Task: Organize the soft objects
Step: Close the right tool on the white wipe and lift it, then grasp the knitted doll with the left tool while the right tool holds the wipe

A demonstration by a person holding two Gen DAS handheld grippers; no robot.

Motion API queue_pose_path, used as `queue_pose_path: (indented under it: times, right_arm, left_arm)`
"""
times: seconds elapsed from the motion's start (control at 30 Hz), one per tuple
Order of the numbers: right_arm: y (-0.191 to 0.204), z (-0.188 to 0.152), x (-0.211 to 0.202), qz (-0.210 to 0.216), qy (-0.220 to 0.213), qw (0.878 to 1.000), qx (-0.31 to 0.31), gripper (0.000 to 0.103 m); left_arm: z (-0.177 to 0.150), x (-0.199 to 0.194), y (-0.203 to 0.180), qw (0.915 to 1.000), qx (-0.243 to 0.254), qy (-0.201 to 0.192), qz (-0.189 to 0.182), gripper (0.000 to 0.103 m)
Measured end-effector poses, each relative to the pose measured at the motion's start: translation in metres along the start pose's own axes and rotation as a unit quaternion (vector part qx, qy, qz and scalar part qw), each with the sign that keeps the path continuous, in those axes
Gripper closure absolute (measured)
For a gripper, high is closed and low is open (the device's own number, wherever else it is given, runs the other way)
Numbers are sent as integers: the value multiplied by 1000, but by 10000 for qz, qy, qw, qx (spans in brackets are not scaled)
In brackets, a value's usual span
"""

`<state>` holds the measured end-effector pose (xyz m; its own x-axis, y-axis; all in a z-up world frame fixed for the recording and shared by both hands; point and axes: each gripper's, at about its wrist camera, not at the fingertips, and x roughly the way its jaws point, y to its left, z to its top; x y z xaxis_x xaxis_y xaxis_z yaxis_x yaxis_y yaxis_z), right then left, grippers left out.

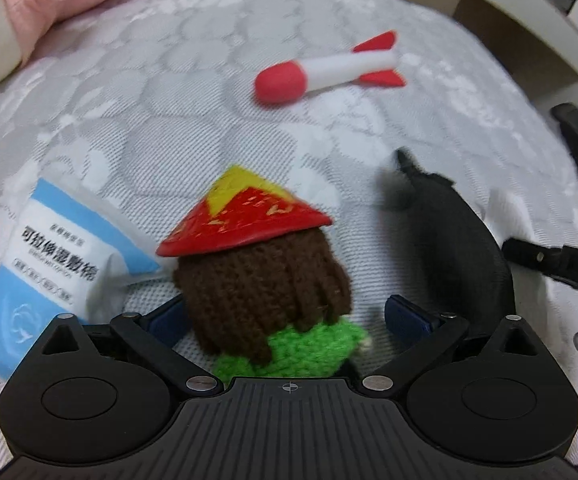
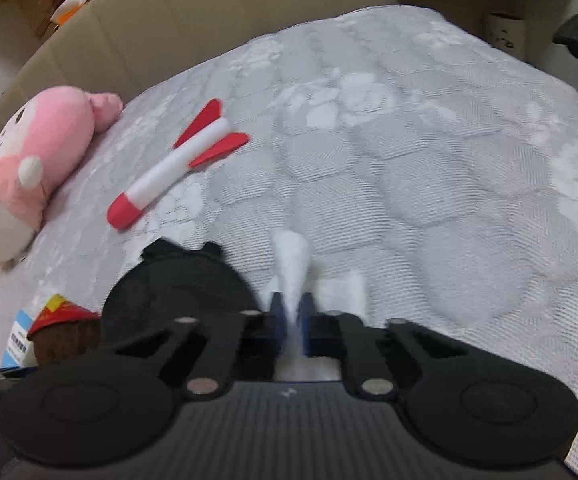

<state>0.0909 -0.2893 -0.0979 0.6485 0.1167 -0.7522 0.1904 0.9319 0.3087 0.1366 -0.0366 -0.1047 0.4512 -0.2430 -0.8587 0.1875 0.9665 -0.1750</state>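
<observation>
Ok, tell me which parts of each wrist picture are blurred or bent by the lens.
Left wrist view: the foam rocket and black plush are smeared by motion, the knitted doll between the open left gripper is fairly sharp, and the mattress bulges with fisheye curve. Right wrist view: the white soft piece clamped in the right gripper is blurred; the mattress weave farther out is crisp.

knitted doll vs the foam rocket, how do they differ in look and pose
The knitted doll is brown and green yarn under a red and yellow cone hat; the foam rocket is smooth, white with a red nose and red fins. The doll stands upright between the open fingers of the left tool; the rocket lies flat on its side, apart from both tools. Both rest on the grey quilted mattress.
</observation>
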Motion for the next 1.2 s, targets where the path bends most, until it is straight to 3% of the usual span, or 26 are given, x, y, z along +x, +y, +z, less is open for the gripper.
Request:
queue_pose_path:
  times: [0.03, 0.07, 0.2, 0.33, 0.47, 0.5, 0.53, 0.73, 0.97, 1.0, 1.17, 1.2]
  right_arm:
    - [-3, -1, -6, -26, -79, 10000, -30, 97]
    - [-4, 0, -13, -53, -191, 9997, -113, 98]
    - [7, 5, -46, 52, -545, 9975, -444, 98]
    - [46, 10, -48, 1273, -209, 9913, -263, 98]
    - [86, 14, -49, 2460, 149, 9691, -83, 98]
    - [100, 11, -33, 2604, 425, 9645, -98, 98]
    - [111, 2, -23, 2601, 610, 9634, -208, 98]
    - [105, -17, -23, 1944, 771, 9767, -488, 98]
    - [98, -40, -22, 1177, 954, 9852, -806, 98]
    - [91, -49, -16, 1218, 995, 9844, -788, 98]
    - [102, -61, -25, 2307, 1369, 9623, -441, 98]
    - [106, -64, -21, 2286, 1438, 9617, -479, 98]
  left_arm:
    - [-2, -2, -1, 9999, 98, -89, -1, 24]
    - [-4, -4, -2, 9995, 252, -197, 76, 30]
    - [-16, -16, 7, 9982, 354, -366, -331, 35]
    - [-32, -28, 12, 9979, 414, -306, -386, 34]
    - [-41, -39, 12, 9984, 443, -239, -250, 28]
    - [-42, -42, 13, 9986, 417, -218, -240, 25]
    - [-42, -46, 14, 9988, 391, -198, -229, 22]
    - [-47, -67, 22, 9996, 234, -75, -164, 16]
    - [-54, -86, 29, 9993, 178, -25, -320, 16]
    - [-56, -89, 30, 9993, 189, -28, -332, 15]
    - [-69, -103, 46, 9993, 109, -2, -361, 10]
    - [-69, -102, 50, 9993, -4, 23, -386, 10]
